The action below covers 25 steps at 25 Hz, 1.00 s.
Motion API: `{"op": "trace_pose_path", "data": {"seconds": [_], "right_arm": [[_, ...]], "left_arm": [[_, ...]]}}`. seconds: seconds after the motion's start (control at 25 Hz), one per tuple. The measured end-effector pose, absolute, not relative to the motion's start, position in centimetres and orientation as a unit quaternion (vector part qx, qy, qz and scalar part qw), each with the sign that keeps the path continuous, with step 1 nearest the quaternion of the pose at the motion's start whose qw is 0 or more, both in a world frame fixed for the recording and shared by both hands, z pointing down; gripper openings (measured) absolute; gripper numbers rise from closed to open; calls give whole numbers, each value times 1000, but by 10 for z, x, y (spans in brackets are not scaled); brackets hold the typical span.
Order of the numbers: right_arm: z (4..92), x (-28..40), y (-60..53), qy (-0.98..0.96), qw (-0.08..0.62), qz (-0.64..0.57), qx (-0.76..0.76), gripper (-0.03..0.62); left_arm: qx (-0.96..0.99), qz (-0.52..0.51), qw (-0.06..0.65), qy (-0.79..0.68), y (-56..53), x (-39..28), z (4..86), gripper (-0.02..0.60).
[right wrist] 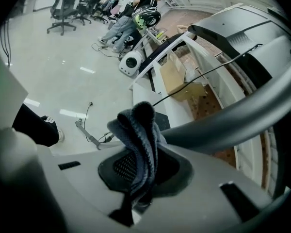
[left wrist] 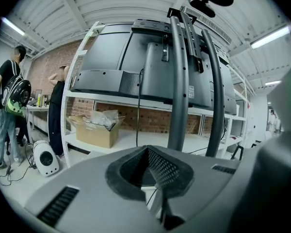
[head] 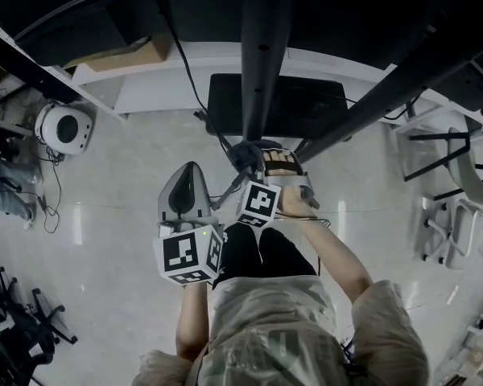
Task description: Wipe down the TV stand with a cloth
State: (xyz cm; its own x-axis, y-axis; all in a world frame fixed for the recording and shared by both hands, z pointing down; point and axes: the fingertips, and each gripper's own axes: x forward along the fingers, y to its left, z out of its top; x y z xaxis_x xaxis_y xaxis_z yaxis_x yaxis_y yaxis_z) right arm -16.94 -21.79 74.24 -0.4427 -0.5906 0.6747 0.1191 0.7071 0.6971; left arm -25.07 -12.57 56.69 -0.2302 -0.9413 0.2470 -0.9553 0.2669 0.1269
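Grey-blue cloth (right wrist: 138, 130) clamped in my right gripper (right wrist: 136, 171), just beside dark TV stand leg (right wrist: 223, 125). My left gripper (left wrist: 153, 174): jaws together, empty.

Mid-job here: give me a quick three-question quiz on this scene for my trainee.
1. Which hand-held gripper is clamped on the cloth? A) left B) right C) neither
2. True or false: the cardboard box sits on a white shelf.
3. Fill in: the round white appliance stands on the ____.
Key: 1 B, the right hand-held gripper. 2 true. 3 floor.
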Motion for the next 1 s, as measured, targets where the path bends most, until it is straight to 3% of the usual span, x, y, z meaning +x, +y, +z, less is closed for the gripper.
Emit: {"op": "trace_pose_path", "data": {"seconds": [0.72,0.88,1.0], "right_arm": [[817,-161,-215,-760,514,-378,123,55],[779,-161,-215,-775,491,-371,146,57],[694,-164,-214,-812,441,-338,179,55]], "left_arm": [[577,5,137,-805,-120,-248,619,15],[580,3,132,-804,-123,-250,593,15],[587,-3,122,-800,-128,-251,546,15]]}}
